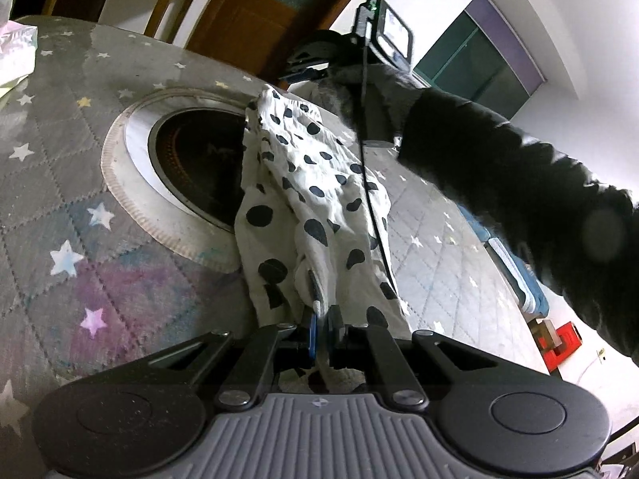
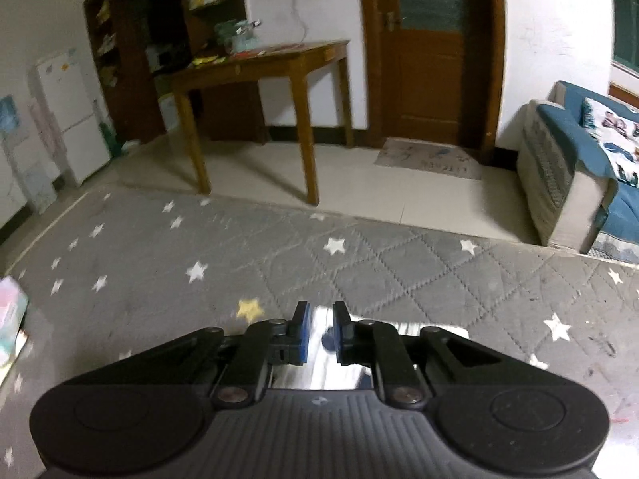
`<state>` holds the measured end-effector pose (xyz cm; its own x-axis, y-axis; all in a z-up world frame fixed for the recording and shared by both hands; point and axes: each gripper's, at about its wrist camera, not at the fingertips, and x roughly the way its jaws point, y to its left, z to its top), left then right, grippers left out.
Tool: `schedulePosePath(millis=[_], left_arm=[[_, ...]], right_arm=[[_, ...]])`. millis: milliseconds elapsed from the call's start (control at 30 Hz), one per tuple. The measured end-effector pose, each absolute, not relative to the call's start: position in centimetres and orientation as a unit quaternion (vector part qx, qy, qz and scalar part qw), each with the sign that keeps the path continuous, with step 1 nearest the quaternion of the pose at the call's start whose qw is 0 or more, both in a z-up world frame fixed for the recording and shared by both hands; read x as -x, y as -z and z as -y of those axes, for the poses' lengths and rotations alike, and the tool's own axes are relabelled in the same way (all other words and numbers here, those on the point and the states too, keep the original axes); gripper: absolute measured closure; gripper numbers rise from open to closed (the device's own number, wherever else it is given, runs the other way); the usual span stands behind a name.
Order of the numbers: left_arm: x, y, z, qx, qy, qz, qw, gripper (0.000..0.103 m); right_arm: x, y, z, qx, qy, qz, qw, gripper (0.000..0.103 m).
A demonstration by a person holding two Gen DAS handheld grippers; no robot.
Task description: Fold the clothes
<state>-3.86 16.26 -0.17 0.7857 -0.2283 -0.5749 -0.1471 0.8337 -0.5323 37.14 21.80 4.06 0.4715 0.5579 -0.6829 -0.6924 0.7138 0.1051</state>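
A white cloth with dark spots [image 1: 319, 183] lies in a bunched strip across the table, from the bottom of the left wrist view up toward the far side. My left gripper [image 1: 323, 325] is shut on its near end. My right gripper [image 1: 301, 74], held by a hand in a dark sleeve [image 1: 499, 167], sits at the cloth's far end. In the right wrist view the right gripper [image 2: 319, 329] has its blue pads a little apart. Pale cloth with one dark spot [image 2: 317, 355] shows in the gap, and the pads do not press on it.
A grey quilted cover with stars [image 1: 80, 207] spreads over the table, with a round black cooktop in a metal ring [image 1: 191, 167] partly under the cloth. A black cable [image 1: 371, 183] hangs over the cloth. Beyond the table are a wooden desk [image 2: 259, 64], a door [image 2: 427, 48] and a blue sofa [image 2: 579, 167].
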Motion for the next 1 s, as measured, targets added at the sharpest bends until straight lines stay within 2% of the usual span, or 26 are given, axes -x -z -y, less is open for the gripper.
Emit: schedulePosePath(millis=[300, 567, 767, 1000], left_arm=[[3.9, -0.1, -16.0, 0.276, 0.012, -0.327, 0.904, 0.097], [4.1, -0.7, -15.1, 0.246, -0.013, -0.331, 0.911, 0.097], [4.0, -0.7, -15.1, 0.241, -0.023, -0.338, 0.909, 0.097], [4.0, -0.4, -15.2, 0.245, -0.03, -0.347, 0.905, 0.096]], right_arm=[[-32.0, -3.5, -20.5, 0.141, -0.426, -0.417, 0.79, 0.09], [-30.4, -1.1, -20.8, 0.16, -0.421, -0.438, 0.778, 0.09], [-30.0, -0.5, -20.9, 0.165, -0.416, -0.423, 0.788, 0.099], [-30.1, -0.2, -21.1, 0.144, -0.422, -0.422, 0.789, 0.098]])
